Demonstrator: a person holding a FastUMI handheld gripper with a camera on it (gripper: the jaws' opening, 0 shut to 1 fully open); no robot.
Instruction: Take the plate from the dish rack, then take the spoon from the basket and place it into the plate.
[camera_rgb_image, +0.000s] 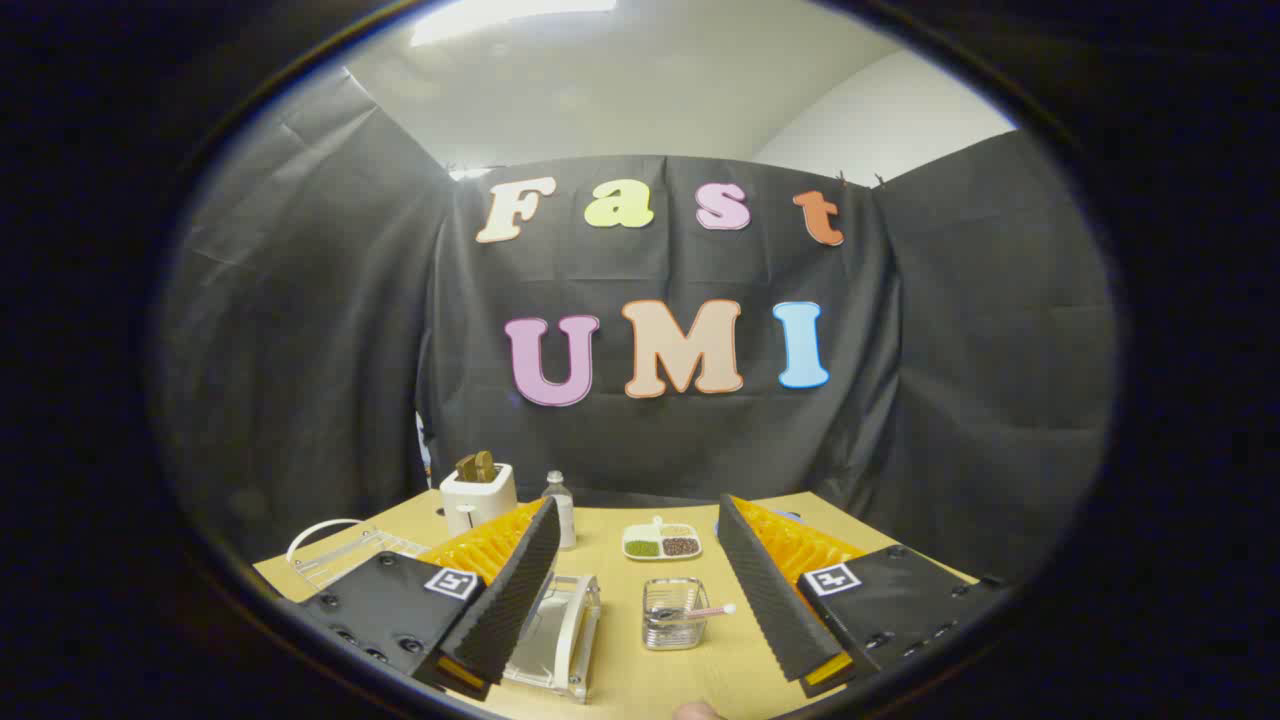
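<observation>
Spoon (705, 611) in basket (672, 614); dish rack (560, 635) beside it.

Black cloth wall (660, 440), wooden table (620, 640) (ceiling light (510, 15))

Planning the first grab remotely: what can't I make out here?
- Plate: hidden; the gripper's open left finger covers most of the dish rack.
- Spoon in the basket: bowl end unclear, too small.
- Compartment tray's contents: too small to identify.
</observation>
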